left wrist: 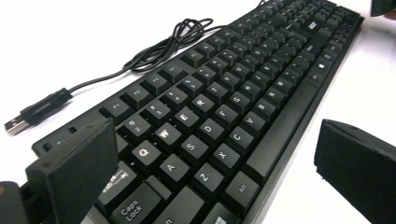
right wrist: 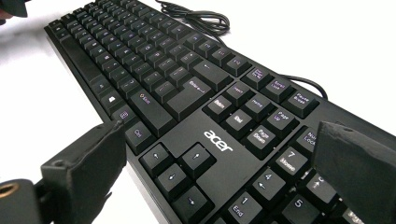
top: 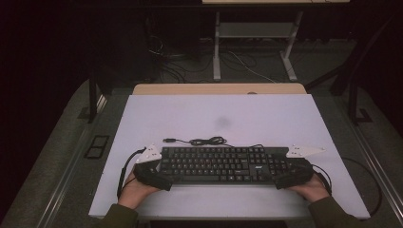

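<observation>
A black keyboard [top: 223, 164] lies flat on the white worktop [top: 266, 118], towards the near edge and roughly centred, its long side running left to right. Its cable [top: 204, 141] lies in a loose bundle on the worktop just behind the keyboard, and the plug [left wrist: 35, 113] at its end rests on the white surface near the keyboard's back left corner.

The left claw [top: 153, 175] sits at the keyboard's left end, held by the person's left hand [top: 134, 191]. In the left gripper view its jaws stand wide apart: one hangs over the keyboard's left corner by the Caps Lock key, the other is out over the worktop just in front of the keyboard's front edge. The jaws straddle the corner without closing on it; whether either one touches the keyboard cannot be told.

The right claw [top: 291, 176] sits at the keyboard's right end, held by the right hand [top: 312, 189]. In the right gripper view its jaws are also spread wide, one beside the front edge near the arrow keys, the other over the number pad. The keyboard's brand mark [right wrist: 218, 140] shows between them.

A grey three-cornered plate sits on top of each claw. Dark green sleeves [top: 332, 214] cover both forearms at the bottom of the high view.
</observation>
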